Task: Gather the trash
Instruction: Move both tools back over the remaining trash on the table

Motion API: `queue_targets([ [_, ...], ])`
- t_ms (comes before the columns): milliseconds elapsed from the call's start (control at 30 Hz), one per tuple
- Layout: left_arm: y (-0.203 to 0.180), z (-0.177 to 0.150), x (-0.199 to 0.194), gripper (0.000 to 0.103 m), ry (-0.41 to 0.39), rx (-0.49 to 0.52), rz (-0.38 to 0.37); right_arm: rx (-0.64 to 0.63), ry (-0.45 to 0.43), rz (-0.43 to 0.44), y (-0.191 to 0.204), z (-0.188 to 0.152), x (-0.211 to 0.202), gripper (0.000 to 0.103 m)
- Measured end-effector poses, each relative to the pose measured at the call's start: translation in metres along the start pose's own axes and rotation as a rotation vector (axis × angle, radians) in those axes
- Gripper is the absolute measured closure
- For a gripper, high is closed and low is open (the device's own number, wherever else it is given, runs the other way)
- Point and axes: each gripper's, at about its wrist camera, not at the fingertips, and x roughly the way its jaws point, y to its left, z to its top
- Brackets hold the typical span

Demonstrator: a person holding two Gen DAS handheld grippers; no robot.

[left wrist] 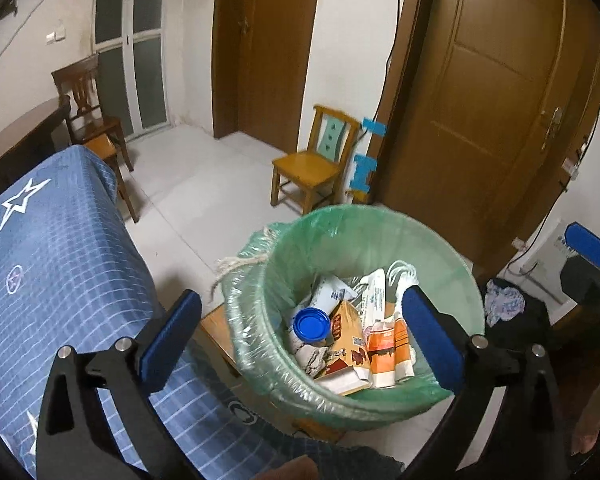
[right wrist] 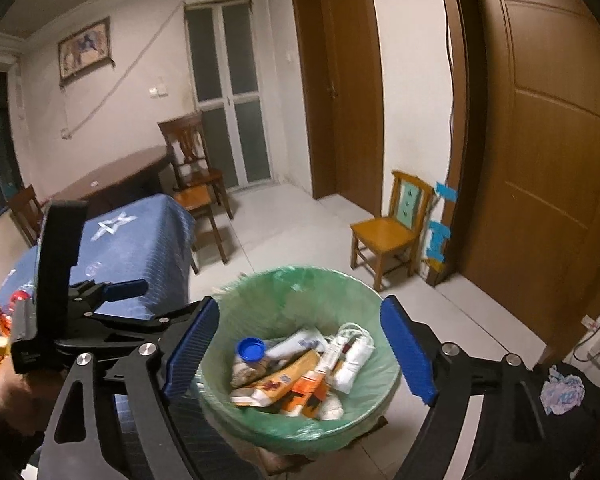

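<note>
A round trash bin (left wrist: 440,248) lined with a green bag stands on a low wooden stool beside the bed. It holds a blue-lidded jar (left wrist: 311,323), orange and white wrappers (left wrist: 384,344) and crumpled paper. My left gripper (left wrist: 300,340) is open and empty, its blue pads straddling the bin from above. In the right wrist view the bin (right wrist: 300,292) is below my right gripper (right wrist: 300,348), which is also open and empty. The left gripper's body (right wrist: 56,280) shows at the left there. More wrappers (right wrist: 0,320) lie at the far left edge.
A bed with a blue star-patterned cover (left wrist: 60,264) lies left of the bin. A small yellow chair (left wrist: 316,160) stands by the wall between two brown doors. A dark wooden chair (left wrist: 88,108) and desk stand at the back left. Crumpled cloth (right wrist: 562,394) lies on a dark surface at right.
</note>
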Motion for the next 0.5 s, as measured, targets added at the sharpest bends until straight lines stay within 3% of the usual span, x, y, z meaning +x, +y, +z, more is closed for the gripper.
queue_targets([
  [133, 0.017, -0.005, -0.035, 0.006, -0.069, -0.017, -0.034, -0.011, -0.067, 0.047, 0.021, -0.002, -0.031, 0.013],
  [267, 0.039, -0.014, -0.078, 0.006, -0.146, -0.031, -0.019, -0.040, -0.131, 0.128, 0.055, -0.008, -0.062, 0.011],
  [500, 0.085, -0.045, -0.153, 0.006, -0.185, -0.001, 0.060, -0.103, -0.117, 0.318, 0.121, -0.022, -0.073, 0.011],
])
